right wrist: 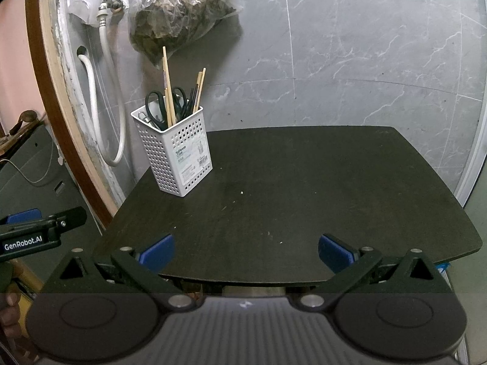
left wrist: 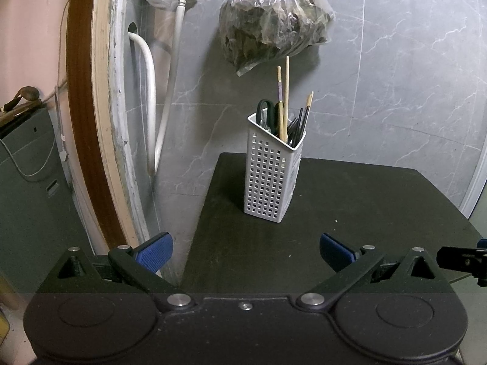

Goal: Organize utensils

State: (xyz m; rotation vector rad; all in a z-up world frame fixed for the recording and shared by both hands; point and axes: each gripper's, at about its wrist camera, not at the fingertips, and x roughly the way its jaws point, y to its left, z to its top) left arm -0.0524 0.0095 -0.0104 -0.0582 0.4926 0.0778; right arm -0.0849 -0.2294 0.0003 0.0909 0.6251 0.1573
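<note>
A white perforated utensil holder (left wrist: 272,176) (right wrist: 175,155) stands upright at the back left of the dark table (left wrist: 365,213) (right wrist: 304,182). Wooden chopsticks (left wrist: 285,97) (right wrist: 168,85), dark chopsticks (left wrist: 299,123) (right wrist: 191,99) and black-handled scissors (left wrist: 264,110) (right wrist: 155,103) stick out of it. My left gripper (left wrist: 246,254) is open near the table's front left edge, well short of the holder, with nothing between its fingers. My right gripper (right wrist: 246,252) is open over the table's front edge, also with nothing in it. The left gripper's arm (right wrist: 39,231) shows at the right wrist view's left side.
A clear bag of dried leaves (left wrist: 274,21) (right wrist: 179,15) hangs on the grey tiled wall above the holder. White hoses (left wrist: 170,85) (right wrist: 106,91) and a tap (right wrist: 108,1) are at the left, beside a wooden door frame (left wrist: 88,121). A dark cabinet (left wrist: 27,182) stands lower left.
</note>
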